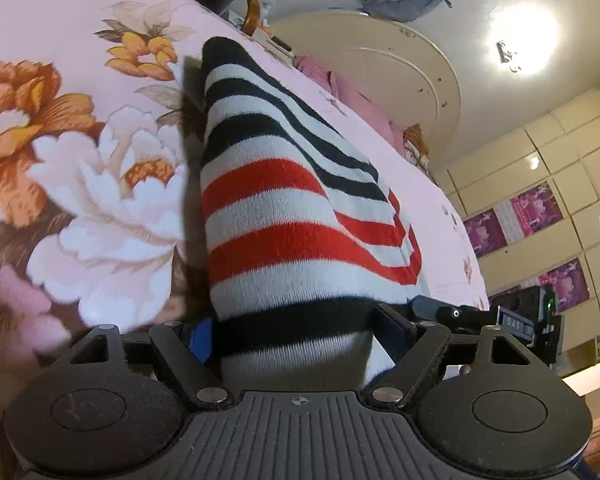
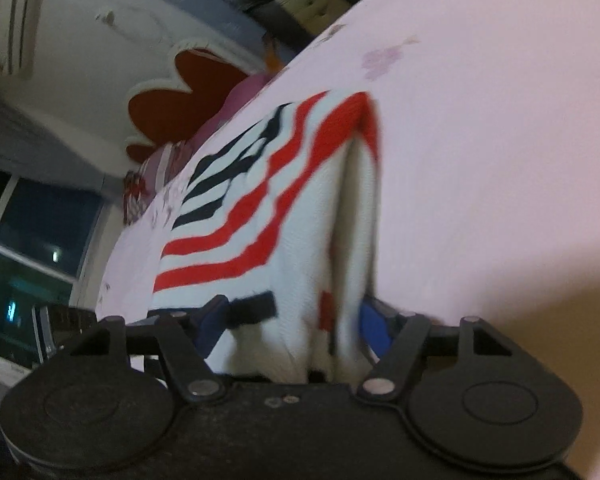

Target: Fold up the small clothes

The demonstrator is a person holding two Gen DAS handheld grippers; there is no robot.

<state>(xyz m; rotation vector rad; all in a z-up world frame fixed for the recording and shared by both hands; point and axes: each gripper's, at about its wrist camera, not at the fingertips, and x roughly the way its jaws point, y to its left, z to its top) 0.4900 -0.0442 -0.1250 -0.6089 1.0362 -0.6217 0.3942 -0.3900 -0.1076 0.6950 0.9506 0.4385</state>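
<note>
Both the left tongs (image 1: 296, 332) and the right tongs (image 2: 292, 324) are clamped on the near end of the striped sock (image 1: 276, 184), whose long axis runs straight away from them over the floral bedsheet (image 1: 80, 128), its toe farthest off.

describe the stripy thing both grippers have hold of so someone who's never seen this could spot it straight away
Start from the pink floral bedspread that fills the scene. Rising off it, pinched between the left gripper and the right gripper, is a striped sock. It is the only knitted item there, banded black and white at one end and red and white in the middle.
</note>
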